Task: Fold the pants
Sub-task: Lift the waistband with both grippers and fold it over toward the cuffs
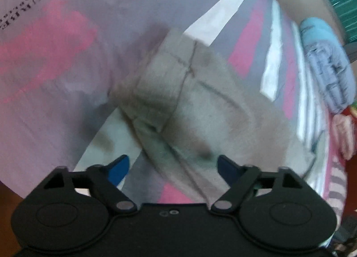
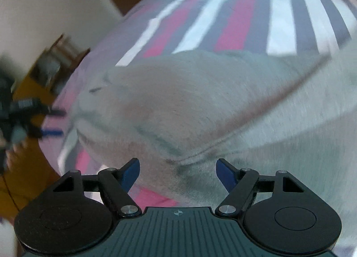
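Note:
The beige pants (image 1: pixel 200 105) lie folded on a striped bedsheet (image 1: pixel 247 40), their hem end pointing up and left. My left gripper (image 1: pixel 173 165) is open just above the pants, its blue fingertips (image 1: pixel 120 166) apart and empty. In the right wrist view the pants (image 2: pixel 200 105) fill the middle and right as a broad pale mass with a seam running across. My right gripper (image 2: pixel 177 171) is open, hovering over the pants' near edge and holding nothing. The left gripper (image 2: pixel 26 121) shows blurred at the far left of that view.
The bed carries a lilac sheet with pink, grey and white stripes (image 2: pixel 229 18). Folded blue and grey clothes (image 1: pixel 325 63) lie at the right. Wooden furniture (image 2: pixel 58 60) and a white wall stand beyond the bed's left edge.

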Demonstrator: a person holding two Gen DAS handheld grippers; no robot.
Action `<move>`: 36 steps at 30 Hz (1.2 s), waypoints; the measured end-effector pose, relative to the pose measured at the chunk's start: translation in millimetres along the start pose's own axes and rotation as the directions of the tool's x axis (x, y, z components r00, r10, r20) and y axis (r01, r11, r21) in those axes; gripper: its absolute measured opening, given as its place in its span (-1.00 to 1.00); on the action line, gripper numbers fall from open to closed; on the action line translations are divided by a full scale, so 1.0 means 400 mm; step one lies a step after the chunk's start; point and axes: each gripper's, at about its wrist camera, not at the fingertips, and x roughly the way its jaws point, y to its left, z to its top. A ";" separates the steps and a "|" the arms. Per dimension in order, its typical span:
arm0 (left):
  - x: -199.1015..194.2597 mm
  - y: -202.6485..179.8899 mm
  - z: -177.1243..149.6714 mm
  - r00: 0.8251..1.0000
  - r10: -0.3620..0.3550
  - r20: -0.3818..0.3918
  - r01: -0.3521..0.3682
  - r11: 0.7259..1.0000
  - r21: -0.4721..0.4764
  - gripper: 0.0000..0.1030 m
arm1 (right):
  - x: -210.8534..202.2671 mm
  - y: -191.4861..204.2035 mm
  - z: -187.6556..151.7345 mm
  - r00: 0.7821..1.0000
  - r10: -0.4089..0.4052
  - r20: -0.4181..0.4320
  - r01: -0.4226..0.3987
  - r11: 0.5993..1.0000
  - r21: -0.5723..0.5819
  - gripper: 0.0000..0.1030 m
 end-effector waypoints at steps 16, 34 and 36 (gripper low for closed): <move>0.026 -0.022 -0.004 0.994 -0.029 0.104 0.033 0.999 -0.041 -0.64 | 0.034 -0.056 0.050 0.996 -0.077 -0.048 0.087 0.956 0.279 -0.48; -0.015 -0.023 0.009 0.987 -0.041 0.155 0.039 0.999 0.014 -0.81 | -0.007 -0.060 0.028 0.998 -0.046 -0.035 0.054 0.955 0.292 -0.82; -0.033 -0.023 0.012 0.984 -0.035 0.175 0.029 0.999 0.036 -0.88 | -0.032 -0.041 0.029 1.000 -0.028 -0.012 0.030 0.962 0.272 -0.83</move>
